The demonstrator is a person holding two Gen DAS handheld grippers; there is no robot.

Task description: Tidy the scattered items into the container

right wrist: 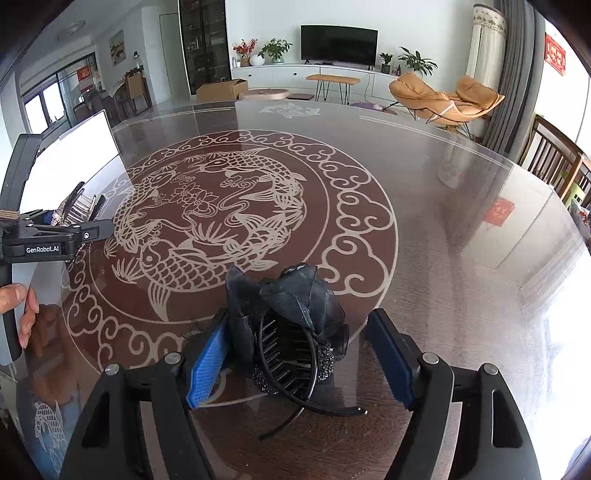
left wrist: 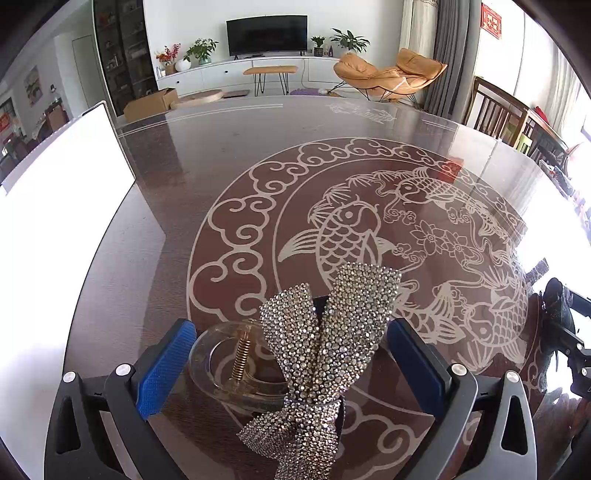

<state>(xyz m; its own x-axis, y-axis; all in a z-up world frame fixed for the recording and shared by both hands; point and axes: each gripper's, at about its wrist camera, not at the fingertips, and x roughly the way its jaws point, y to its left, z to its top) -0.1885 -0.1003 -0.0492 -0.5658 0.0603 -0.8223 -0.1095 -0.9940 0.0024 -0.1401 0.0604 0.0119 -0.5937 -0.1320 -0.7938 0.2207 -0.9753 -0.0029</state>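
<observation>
Now the left gripper [left wrist: 291, 365] is wide open around a sparkly bow hair clip [left wrist: 325, 332], its blue pads not touching it. Likewise the right gripper [right wrist: 299, 363] is wide open around a black bow hair clip [right wrist: 291, 325]. Both clips lie on the round glass table [right wrist: 424, 206]; the white container [left wrist: 55, 206] sits at its left edge.

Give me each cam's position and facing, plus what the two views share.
Left wrist: on the left gripper, angled down at a rhinestone bow clip between open blue pads; no hand visible.
Right wrist: on the right gripper, angled down at a black bow clip between open pads; left edge shows the other gripper and the person's fingers.
Shared: carp-patterned glass table, white container, TV.
</observation>
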